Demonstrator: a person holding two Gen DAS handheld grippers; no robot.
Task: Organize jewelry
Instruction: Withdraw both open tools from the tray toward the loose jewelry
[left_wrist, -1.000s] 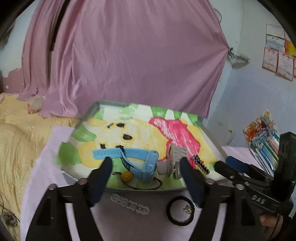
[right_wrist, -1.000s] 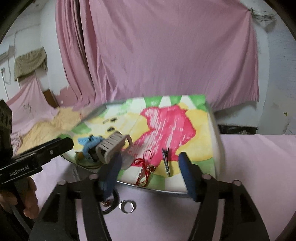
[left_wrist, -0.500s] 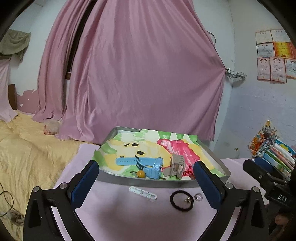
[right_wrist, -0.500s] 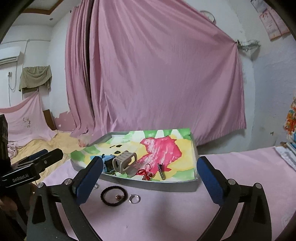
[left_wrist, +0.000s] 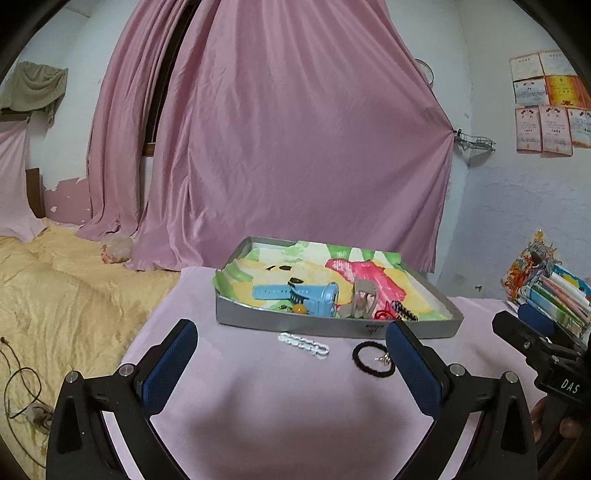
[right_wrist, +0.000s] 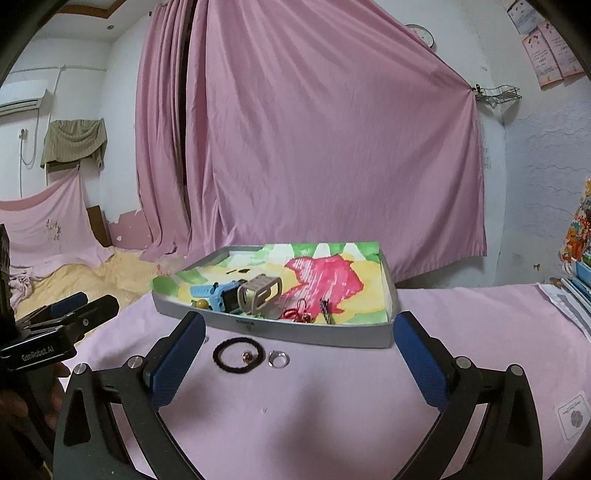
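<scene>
Right now both tongs are spread wide w/ nothing held: left gripper (left_wrist: 291, 334) and right gripper (right_wrist: 299, 328) hover over the pink cloth (right_wrist: 332, 406), short of the grey tray (right_wrist: 317, 334). Tray sits toward the cloth's far edge; inside, along its near wall: blue watch (left_wrist: 314, 295), beige hair claw (right_wrist: 258, 293), red cord charm (right_wrist: 295, 314), small dark clip (right_wrist: 325, 306). On the cloth just before the tray's near wall: white chain clip (left_wrist: 303, 340), black hair tie (right_wrist: 238, 354) w/ a tiny earring (right_wrist: 246, 356) inside it, silver ring (right_wrist: 277, 359) just beside.
</scene>
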